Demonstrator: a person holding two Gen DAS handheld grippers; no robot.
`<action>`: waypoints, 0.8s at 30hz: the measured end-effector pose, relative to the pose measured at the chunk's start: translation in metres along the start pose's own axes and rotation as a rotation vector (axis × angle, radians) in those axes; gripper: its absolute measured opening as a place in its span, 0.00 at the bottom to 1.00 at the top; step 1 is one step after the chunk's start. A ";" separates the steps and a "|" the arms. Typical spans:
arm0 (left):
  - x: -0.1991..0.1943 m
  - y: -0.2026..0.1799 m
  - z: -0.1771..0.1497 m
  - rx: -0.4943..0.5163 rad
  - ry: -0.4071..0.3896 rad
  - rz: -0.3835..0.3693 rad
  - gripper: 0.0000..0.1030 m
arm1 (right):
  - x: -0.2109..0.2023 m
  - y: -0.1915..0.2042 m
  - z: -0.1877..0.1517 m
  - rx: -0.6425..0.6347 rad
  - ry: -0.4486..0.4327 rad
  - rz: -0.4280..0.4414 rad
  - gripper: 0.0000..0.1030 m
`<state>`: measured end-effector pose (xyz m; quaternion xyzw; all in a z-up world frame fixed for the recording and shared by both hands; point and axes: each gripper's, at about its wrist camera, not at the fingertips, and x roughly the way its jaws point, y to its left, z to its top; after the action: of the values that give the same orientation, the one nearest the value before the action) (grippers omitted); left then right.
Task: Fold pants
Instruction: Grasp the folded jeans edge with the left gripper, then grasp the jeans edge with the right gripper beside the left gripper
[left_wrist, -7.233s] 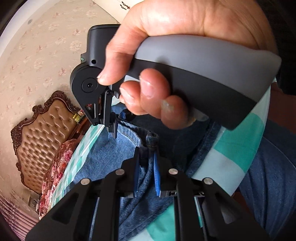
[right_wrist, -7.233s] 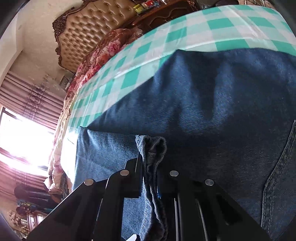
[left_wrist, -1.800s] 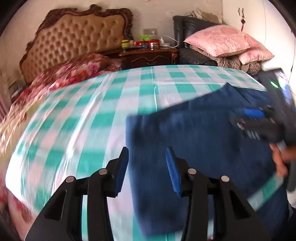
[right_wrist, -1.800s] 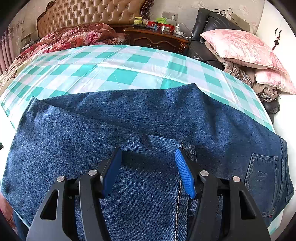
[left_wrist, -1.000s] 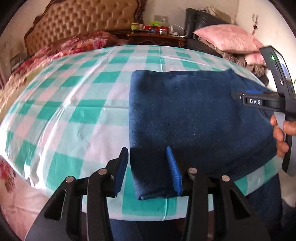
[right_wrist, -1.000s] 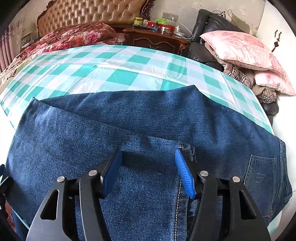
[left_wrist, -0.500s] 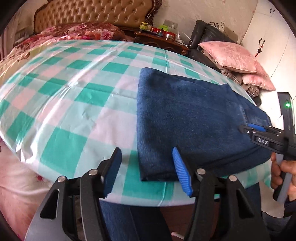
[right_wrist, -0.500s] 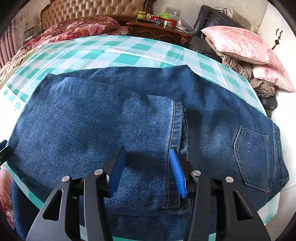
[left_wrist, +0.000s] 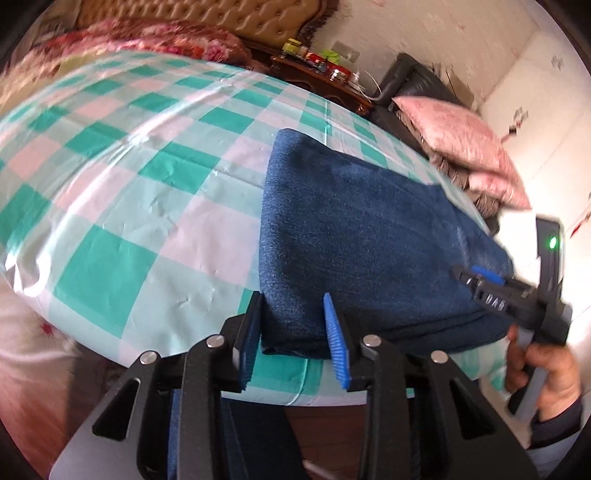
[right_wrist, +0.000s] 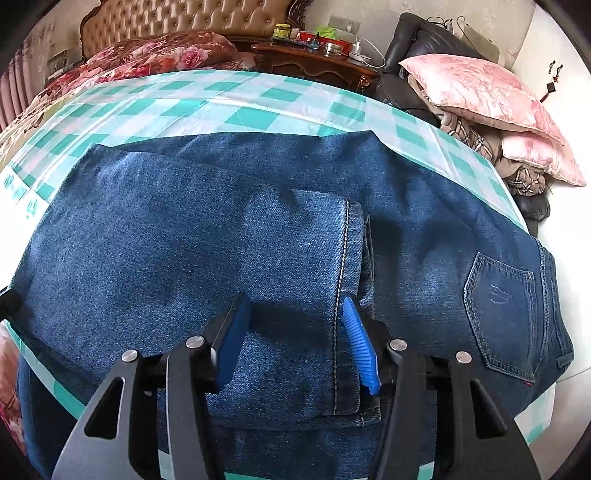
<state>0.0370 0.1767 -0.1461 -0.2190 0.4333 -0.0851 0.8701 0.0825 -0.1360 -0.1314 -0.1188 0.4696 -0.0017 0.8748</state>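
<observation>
Blue jeans (right_wrist: 184, 236) lie folded on a table with a green and white checked cloth (left_wrist: 122, 192). The leg cuffs (right_wrist: 351, 258) lie over the thigh, left of the back pocket (right_wrist: 502, 302). My right gripper (right_wrist: 295, 339) is open just above the folded legs near the cuff edge. My left gripper (left_wrist: 291, 332) is open, its jaws either side of the folded near-left corner of the jeans (left_wrist: 354, 236). The right gripper (left_wrist: 517, 295), hand-held, shows at the right of the left wrist view.
The table's near edge (left_wrist: 258, 391) is just ahead of the left gripper. Beyond the table are a bed with a floral blanket (right_wrist: 147, 55), a wooden nightstand with jars (right_wrist: 317, 55), and pink pillows on a dark chair (right_wrist: 480, 96).
Both grippers released the cuffs after laying the legs over the thigh. The left gripper swung round to the folded left end. The right gripper dropped closer to the denim.
</observation>
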 end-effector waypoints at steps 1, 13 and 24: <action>0.000 0.000 0.001 0.004 0.004 -0.001 0.33 | 0.000 -0.001 0.000 0.000 0.000 -0.002 0.53; -0.013 -0.012 0.003 0.054 -0.062 -0.004 0.17 | -0.040 0.061 0.077 -0.132 -0.020 0.131 0.73; -0.022 -0.039 0.000 0.188 -0.125 0.103 0.16 | -0.001 0.208 0.122 -0.330 0.174 0.257 0.72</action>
<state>0.0252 0.1493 -0.1125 -0.1190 0.3788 -0.0669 0.9153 0.1602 0.0912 -0.1093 -0.1990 0.5486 0.1766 0.7926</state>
